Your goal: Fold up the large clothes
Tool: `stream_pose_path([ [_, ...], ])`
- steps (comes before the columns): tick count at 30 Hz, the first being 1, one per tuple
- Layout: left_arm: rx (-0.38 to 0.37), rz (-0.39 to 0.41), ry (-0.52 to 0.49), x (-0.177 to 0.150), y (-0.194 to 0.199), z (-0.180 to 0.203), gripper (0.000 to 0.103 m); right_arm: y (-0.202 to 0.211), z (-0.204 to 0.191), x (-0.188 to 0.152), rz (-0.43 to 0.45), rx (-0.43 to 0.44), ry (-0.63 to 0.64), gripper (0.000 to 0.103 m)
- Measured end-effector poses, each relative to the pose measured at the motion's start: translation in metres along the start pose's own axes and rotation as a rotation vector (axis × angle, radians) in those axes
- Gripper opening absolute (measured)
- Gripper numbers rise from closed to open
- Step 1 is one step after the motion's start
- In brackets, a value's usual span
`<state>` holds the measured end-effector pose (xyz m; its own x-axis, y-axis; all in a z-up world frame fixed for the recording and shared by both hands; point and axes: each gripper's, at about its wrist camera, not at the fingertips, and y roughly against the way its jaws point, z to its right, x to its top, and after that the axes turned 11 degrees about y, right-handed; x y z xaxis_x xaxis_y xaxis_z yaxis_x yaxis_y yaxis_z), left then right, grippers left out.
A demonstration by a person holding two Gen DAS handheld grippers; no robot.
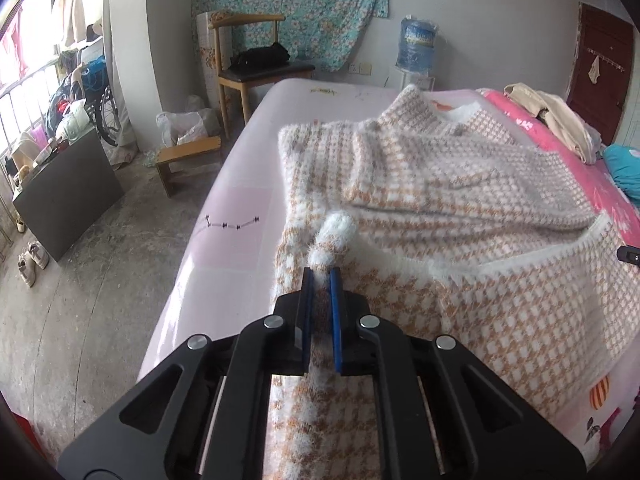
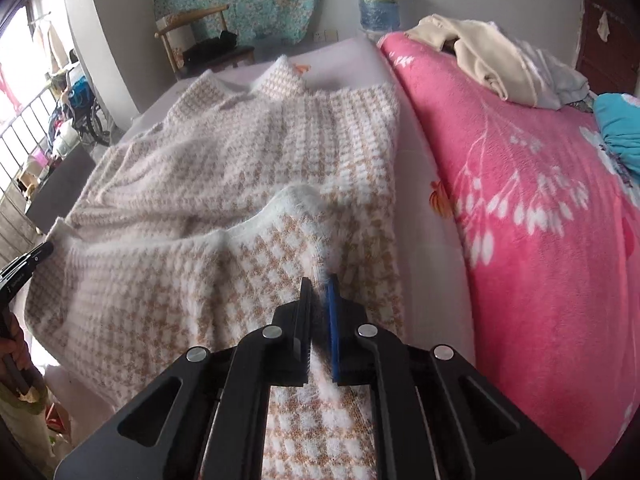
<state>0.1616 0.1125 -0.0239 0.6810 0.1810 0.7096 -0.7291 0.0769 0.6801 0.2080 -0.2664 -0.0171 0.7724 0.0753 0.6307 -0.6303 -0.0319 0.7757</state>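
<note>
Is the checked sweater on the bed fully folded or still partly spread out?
Partly folded. The sweater has its sleeves laid across the body, but the lower part lies spread on the bed.

sweater (image 1: 460, 184): white and tan houndstooth, white fuzzy trim
bed sheet (image 1: 240, 216): pale pink
blanket (image 2: 540, 220): hot pink, white flower print
wall cloth (image 1: 296, 4): teal floral
gripper pads (image 1: 335, 320): blue
water jug (image 1: 418, 46): blue
</note>
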Motion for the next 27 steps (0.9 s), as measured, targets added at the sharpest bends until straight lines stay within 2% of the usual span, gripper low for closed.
stream_pose_path([
  [4,-0.027,0.024,0.004,0.014,0.000,0.003,0.007,0.024,0.009,0.002,0.052,-0.026,-0.045,0.007],
  [8,-0.008,-0.034,0.010,0.010,-0.033,0.003,0.007,-0.006,0.015,0.001,0.011,-0.021,-0.059,0.007],
  [12,-0.003,-0.087,0.026,0.001,-0.051,-0.003,0.009,-0.046,0.016,-0.004,-0.079,-0.012,-0.057,0.009],
  [14,-0.032,-0.066,0.047,0.003,-0.041,-0.008,0.013,-0.042,0.015,-0.003,-0.080,-0.002,-0.059,0.014],
  [15,-0.049,-0.050,0.054,0.005,-0.034,-0.010,0.014,-0.037,0.014,-0.002,-0.070,0.005,-0.058,0.023],
  [16,-0.057,-0.035,0.055,0.006,-0.027,-0.011,0.016,-0.030,0.014,-0.001,-0.053,0.018,-0.060,0.039],
  [18,-0.086,-0.001,0.047,0.008,-0.010,-0.010,0.018,-0.011,0.010,0.002,-0.003,0.025,-0.049,0.051],
  [21,-0.167,0.020,0.019,0.009,0.013,0.002,0.023,0.012,-0.006,0.005,0.054,0.075,0.001,0.056],
  [22,-0.203,0.012,0.005,0.008,0.017,0.009,0.028,0.015,-0.014,0.005,0.060,0.112,0.020,0.059],
  [25,-0.273,-0.039,-0.043,-0.004,0.017,0.037,0.046,0.007,-0.042,0.005,0.049,0.179,0.088,0.062],
  [27,-0.276,-0.099,-0.080,-0.017,0.006,0.058,0.052,-0.011,-0.060,0.004,0.006,0.192,0.120,0.062],
])
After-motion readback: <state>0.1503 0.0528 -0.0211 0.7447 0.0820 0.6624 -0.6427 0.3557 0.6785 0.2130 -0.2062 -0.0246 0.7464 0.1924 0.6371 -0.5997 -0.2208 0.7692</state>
